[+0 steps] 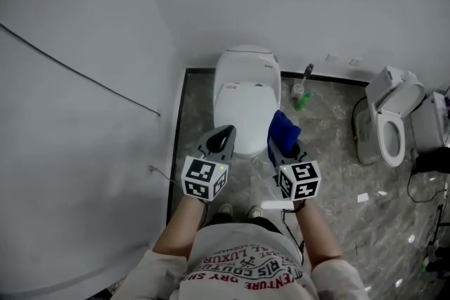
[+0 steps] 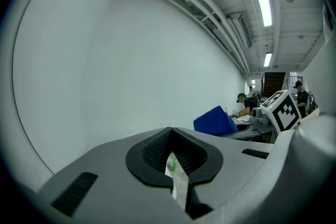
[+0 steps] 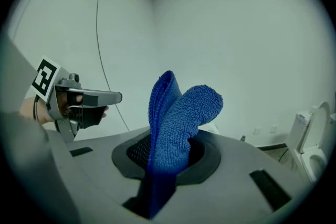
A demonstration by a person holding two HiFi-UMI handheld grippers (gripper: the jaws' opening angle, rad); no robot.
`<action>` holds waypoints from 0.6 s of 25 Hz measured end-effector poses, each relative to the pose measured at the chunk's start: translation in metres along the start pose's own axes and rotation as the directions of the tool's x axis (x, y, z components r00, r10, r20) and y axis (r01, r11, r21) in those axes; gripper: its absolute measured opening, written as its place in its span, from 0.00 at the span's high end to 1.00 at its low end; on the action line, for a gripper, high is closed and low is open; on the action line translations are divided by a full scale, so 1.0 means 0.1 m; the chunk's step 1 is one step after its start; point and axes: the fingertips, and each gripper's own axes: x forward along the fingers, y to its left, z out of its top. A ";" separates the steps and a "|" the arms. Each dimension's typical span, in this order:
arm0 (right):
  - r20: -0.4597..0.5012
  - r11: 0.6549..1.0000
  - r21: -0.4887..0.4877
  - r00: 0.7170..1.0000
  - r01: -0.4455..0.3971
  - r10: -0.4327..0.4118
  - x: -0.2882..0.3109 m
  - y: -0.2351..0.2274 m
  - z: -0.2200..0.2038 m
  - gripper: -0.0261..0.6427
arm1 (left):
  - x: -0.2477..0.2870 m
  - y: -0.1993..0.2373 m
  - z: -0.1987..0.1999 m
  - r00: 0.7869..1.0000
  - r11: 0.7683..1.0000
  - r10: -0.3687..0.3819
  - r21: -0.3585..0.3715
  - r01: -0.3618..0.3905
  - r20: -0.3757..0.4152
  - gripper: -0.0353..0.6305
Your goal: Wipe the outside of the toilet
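Observation:
The white toilet stands with its lid down against the back wall, in front of me. Both grippers hover over its front rim, held up and apart from it. My right gripper is shut on a folded blue cloth, which sticks up out of the jaws. My left gripper is to the left of it, jaws together with nothing between them. In the left gripper view the blue cloth and the right gripper's marker cube show to the right.
A second toilet with its lid raised stands at the right, with cables on the floor near it. A toilet brush and a green bottle sit by the wall. A white wall closes the left side. My shoes stand close to the bowl.

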 end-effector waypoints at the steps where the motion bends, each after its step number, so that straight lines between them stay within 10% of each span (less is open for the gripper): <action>1: 0.018 1.000 -0.009 1.000 0.008 -0.008 -0.10 0.05 0.13 0.85 | -0.11 -0.03 0.14 1.000 1.000 0.005 0.017 -0.005 0.023 0.94; 15: 0.225 0.994 -0.063 0.972 0.085 -0.069 -0.71 0.21 1.27 0.85 | -0.71 -0.10 1.17 0.983 0.993 0.027 0.104 -0.047 0.180 0.94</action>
